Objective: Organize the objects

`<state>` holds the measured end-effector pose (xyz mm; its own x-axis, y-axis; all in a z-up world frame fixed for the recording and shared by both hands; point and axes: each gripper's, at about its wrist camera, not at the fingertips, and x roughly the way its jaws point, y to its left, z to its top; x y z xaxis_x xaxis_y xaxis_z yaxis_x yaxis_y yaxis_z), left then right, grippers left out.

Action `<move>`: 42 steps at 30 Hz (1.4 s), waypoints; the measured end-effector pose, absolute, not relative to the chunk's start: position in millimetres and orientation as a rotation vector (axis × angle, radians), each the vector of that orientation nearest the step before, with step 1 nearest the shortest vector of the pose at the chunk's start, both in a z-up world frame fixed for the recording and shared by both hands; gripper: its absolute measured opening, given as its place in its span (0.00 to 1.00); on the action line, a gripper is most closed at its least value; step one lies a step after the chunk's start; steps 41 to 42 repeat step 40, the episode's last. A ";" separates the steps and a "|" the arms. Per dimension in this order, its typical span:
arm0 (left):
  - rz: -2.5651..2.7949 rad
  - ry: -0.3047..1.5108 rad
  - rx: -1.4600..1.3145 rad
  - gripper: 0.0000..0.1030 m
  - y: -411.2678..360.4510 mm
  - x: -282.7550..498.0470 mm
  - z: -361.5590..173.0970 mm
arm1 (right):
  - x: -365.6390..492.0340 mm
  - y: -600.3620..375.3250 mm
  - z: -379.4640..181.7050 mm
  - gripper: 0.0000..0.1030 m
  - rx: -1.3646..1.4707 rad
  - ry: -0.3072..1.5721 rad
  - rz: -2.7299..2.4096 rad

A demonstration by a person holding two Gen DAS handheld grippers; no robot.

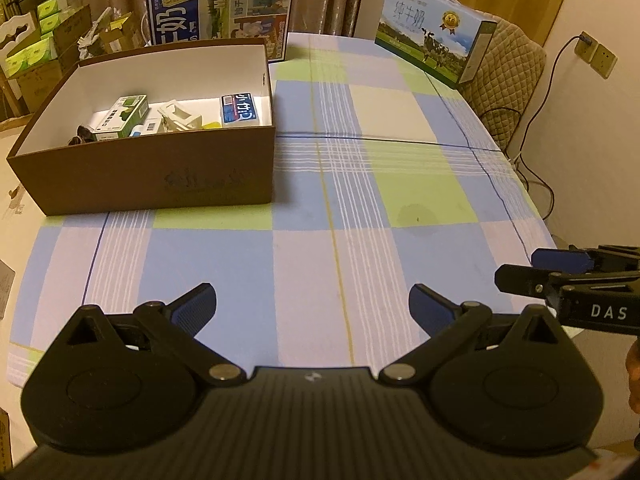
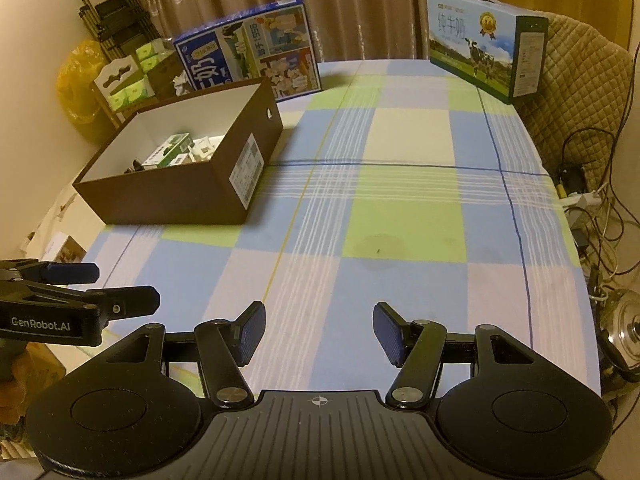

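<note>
A brown open box (image 1: 144,176) (image 2: 192,196) with a white inside stands at the table's left. In it lie a green-and-white carton (image 1: 120,118) (image 2: 168,154), a blue-and-white packet (image 1: 239,109), a white plastic piece (image 1: 178,118) and a dark item in the corner. My left gripper (image 1: 312,306) hovers open and empty over the near edge of the table. The right gripper (image 2: 319,330) is open and empty too, beside the left one; its fingers (image 1: 560,262) show at the right edge of the left wrist view.
A checked blue, green and lilac cloth (image 1: 360,200) (image 2: 400,208) covers the table. Two milk cartons stand at the far edge: a blue one (image 1: 220,4) (image 2: 248,48) behind the box, a green-and-blue one (image 1: 436,36) (image 2: 488,40) at right. Cables and a padded chair (image 2: 580,80) are right.
</note>
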<state>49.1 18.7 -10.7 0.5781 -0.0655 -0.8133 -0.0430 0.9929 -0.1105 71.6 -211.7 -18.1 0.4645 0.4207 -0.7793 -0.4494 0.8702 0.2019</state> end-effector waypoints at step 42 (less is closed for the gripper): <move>0.013 0.959 -0.090 0.98 17.2 59.3 -16.6 | 85.4 -215.3 -23.4 0.55 -0.015 0.965 0.544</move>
